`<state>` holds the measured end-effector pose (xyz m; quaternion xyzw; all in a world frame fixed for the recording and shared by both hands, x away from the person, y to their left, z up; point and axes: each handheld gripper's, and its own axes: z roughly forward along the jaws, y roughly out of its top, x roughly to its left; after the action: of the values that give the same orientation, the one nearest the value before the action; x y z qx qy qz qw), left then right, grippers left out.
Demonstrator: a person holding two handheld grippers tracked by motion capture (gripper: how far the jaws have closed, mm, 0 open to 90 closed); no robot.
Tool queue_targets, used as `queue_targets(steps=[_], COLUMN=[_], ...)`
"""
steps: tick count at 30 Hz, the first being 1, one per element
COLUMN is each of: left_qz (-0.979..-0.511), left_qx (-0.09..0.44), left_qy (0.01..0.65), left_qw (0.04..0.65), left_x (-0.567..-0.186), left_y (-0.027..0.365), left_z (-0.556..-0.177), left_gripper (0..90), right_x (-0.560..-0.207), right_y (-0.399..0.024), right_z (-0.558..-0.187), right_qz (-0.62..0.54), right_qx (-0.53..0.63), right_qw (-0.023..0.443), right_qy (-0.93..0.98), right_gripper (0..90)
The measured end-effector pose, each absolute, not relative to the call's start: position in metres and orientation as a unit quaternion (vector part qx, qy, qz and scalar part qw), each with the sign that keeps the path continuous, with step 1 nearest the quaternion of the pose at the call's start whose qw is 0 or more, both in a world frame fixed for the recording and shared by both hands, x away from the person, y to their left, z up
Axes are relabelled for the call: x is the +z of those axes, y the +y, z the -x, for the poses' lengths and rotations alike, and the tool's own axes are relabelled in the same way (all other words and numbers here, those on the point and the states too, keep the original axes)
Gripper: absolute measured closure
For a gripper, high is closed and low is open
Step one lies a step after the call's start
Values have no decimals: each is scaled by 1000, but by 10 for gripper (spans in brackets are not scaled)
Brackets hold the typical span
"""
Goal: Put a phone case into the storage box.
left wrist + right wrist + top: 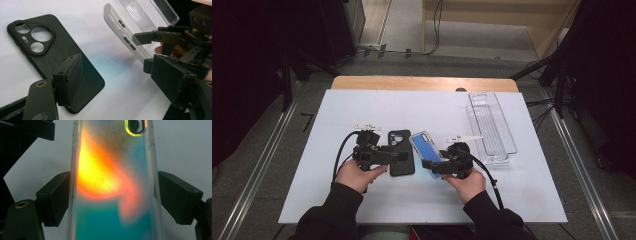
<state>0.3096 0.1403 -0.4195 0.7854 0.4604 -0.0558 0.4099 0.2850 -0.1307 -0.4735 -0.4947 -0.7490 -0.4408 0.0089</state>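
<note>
A black phone case [401,152] [50,57] lies flat on the white table top [362,105], camera cut-out facing away from me. My left gripper [404,158] [120,80] is open above its near end. One pad [68,80] hangs over the case's lower corner and the other stands over bare table. My right gripper [433,167] [115,202] is shut on a translucent iridescent phone case [422,145] [112,182] [120,27]. Its pads press on the two long edges, and the case is held tilted off the table, just right of the black one.
A clear plastic tray [492,127] [150,12] lies lengthwise at the right of the table, close behind the right hand. The two grippers point toward each other, close together. The table's wooden back edge [422,82] shows beyond the white top.
</note>
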Motion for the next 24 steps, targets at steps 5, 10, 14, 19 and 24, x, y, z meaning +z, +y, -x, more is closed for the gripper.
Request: queue_targets(steps=[5, 10, 14, 19, 24], left_qz=[-786, -787, -783, -777, -773], left_qx=[-48, -30, -36, -41, -44], left_qy=[466, 470, 481, 491, 501], left_qw=[404, 399, 394, 392, 387], left_x=[-418, -417, -418, -420, -421], left_y=[131, 120, 113, 109, 104], left_z=[-315, -319, -323, -328, -332], left_gripper=[258, 278, 278, 284, 318], right_x=[-475, -476, -477, -477, -479], right_y=[-131, -125, -122, -120, -118], right_z=[-285, -283, -282, -280, -278], right_qz=[504, 506, 509, 510, 512], right_qx=[-448, -449, -455, -462, -467], right_qw=[11, 2, 2, 3, 7], right_qy=[-739, -737, -731, -726, -721], right_gripper=[151, 151, 151, 150, 151])
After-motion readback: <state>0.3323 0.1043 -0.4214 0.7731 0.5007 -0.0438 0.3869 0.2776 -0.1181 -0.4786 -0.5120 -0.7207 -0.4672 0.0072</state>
